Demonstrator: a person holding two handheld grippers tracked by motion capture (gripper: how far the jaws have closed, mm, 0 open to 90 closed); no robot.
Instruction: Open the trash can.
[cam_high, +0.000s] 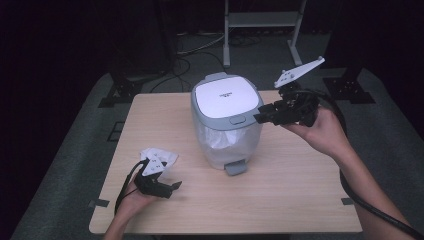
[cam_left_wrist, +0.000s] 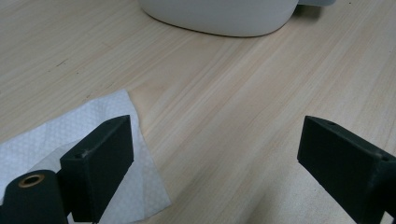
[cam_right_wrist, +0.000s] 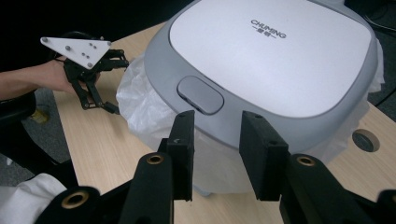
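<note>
"chuming" on the bin lid (cam_right_wrist: 275, 60)

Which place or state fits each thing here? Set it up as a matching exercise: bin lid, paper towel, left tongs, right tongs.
Things:
1. bin lid
2. paper towel
3. left tongs
4. right tongs

Places or states:
A. raised beside the bin's rim, jaws partly open with nothing between them
B. low over the table at its near left, jaws wide open
C. closed, white panel in a grey frame
D. lying flat on the table, left of the bin

Pairs: 1-C, 2-D, 3-B, 4-A
</note>
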